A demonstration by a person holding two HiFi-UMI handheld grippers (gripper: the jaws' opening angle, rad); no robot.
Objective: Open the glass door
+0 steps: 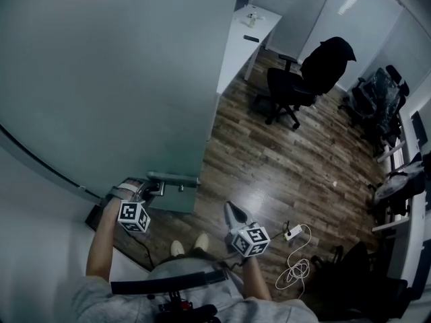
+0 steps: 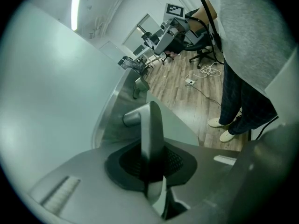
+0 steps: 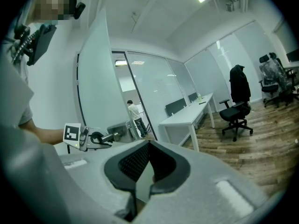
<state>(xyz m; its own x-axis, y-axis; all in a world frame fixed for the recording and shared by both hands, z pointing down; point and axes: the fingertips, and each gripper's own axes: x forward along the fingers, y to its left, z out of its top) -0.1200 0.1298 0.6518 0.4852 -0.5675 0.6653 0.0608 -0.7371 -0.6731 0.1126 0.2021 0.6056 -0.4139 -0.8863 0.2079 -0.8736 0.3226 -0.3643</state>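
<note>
Two grippers work a frosted glass door. Head view: the left gripper meets the door handle at the door's edge, while the right gripper hangs apart over the wood floor. Left gripper view: jaws clamp the door handle. Right gripper view: jaws pressed together, empty.

The left gripper, at the end of the bare left forearm stretched forward, tilts downward with its jaws clamped on the door handle. The right gripper, on the right forearm held close to the body, points nearly level, its jaws together with nothing between them.
</note>
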